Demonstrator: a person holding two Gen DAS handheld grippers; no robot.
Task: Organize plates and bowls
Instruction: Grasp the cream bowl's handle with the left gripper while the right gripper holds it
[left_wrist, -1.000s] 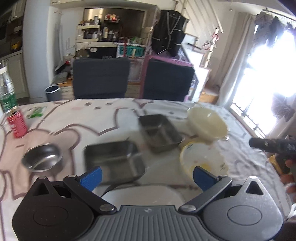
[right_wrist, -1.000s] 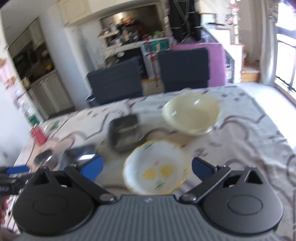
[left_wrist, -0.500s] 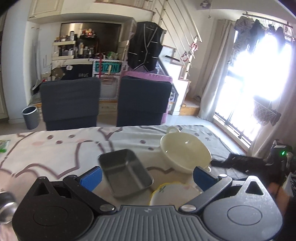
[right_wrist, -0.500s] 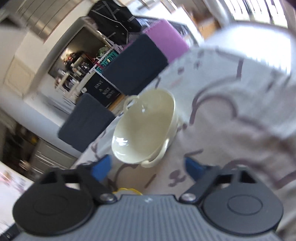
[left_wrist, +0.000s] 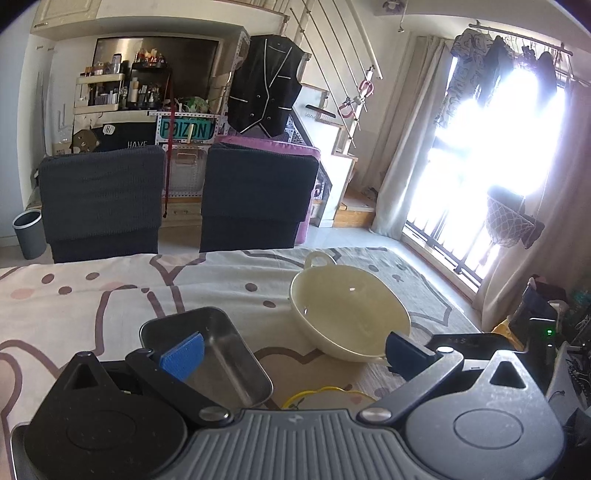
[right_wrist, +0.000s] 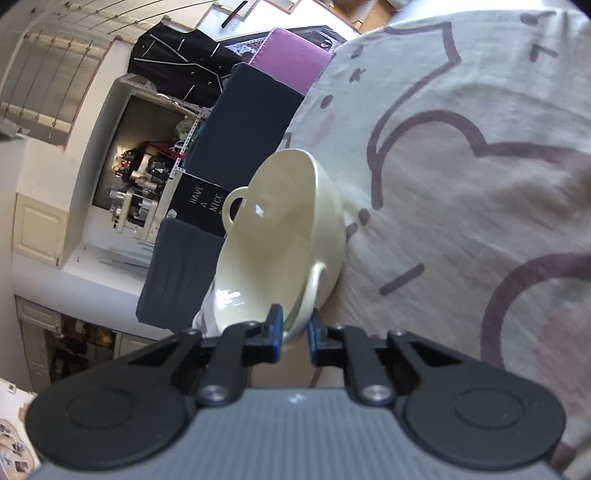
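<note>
The left gripper (left_wrist: 291, 349) hovers wide open and empty over the steel tray (left_wrist: 210, 354). The right gripper (right_wrist: 295, 332), rolled sideways, has just closed onto the cream bowl (right_wrist: 280, 236) rim near its handle on the tablecloth (right_wrist: 461, 184). Only the left view shows a yellow-rimmed plate (left_wrist: 325, 393).

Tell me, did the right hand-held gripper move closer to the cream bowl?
Yes. The right hand-held gripper came right up to the cream bowl, rolled sideways, and its jaws have just been closing on the near rim.

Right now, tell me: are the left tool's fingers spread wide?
Yes, the left tool is open, its blue fingers set far apart and gripping nothing.
</note>
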